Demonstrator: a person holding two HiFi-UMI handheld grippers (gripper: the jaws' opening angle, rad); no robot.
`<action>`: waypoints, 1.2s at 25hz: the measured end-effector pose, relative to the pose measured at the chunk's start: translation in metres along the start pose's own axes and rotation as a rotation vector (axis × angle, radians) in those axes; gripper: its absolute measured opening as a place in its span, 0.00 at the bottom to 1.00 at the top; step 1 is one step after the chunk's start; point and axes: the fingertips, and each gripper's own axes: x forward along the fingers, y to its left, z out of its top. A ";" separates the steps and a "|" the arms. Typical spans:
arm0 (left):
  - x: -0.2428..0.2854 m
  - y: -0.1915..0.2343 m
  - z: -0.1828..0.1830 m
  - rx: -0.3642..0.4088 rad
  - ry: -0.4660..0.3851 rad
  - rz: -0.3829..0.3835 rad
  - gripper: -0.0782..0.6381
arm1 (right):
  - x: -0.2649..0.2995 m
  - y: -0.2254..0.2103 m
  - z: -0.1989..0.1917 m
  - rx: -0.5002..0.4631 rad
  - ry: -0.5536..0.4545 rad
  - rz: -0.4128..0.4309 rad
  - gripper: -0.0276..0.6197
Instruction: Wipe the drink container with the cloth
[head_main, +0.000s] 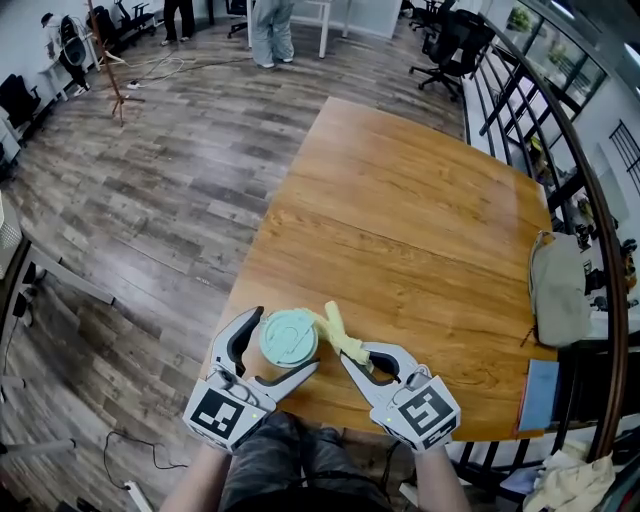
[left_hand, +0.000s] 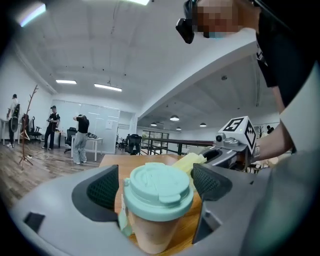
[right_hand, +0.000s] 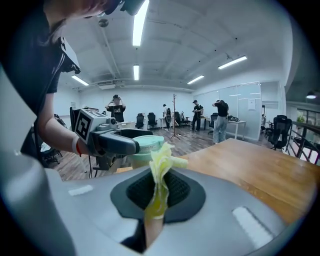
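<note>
Nearest you, at the lower centre of the head view, your left gripper (head_main: 284, 342) brackets the cup (left_hand: 157, 192). Its jaws stand apart, one on each side of the mint lid (head_main: 288, 337), and a strip of wood shows between the lid and the pad at frame left in the left gripper view. Just to the right, your right gripper (head_main: 352, 360) is clamped on the yellow cloth (right_hand: 160, 170), pinched low, with its free end standing up beside the lid's rim. The cup stands at the near corner of the table (head_main: 420, 230).

Progress, as a judgement: both tools are in position and the cloth meets the lid's edge, so wiping is at its start or at the rim. The brown wall of the cup looks untouched and remains to be done. No stain or wet streak shows how much is wiped.

Contents: the lid is seated, so you cannot tell what the cup holds. At the table's right edge lies a grey bag (head_main: 558, 290), its contents hidden. Farthest, at the upper frame, are office chairs (head_main: 450, 45) and standing people (head_main: 270, 30)
</note>
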 end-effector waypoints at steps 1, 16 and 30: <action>-0.004 0.000 0.004 0.011 -0.005 0.008 0.75 | -0.001 -0.002 0.000 0.004 -0.003 0.000 0.08; 0.001 0.055 0.035 0.098 -0.010 0.045 0.10 | 0.044 -0.008 0.003 -0.315 0.203 0.134 0.08; 0.037 0.104 -0.045 -0.072 0.102 0.184 0.10 | 0.076 0.008 -0.051 -0.764 0.294 0.643 0.08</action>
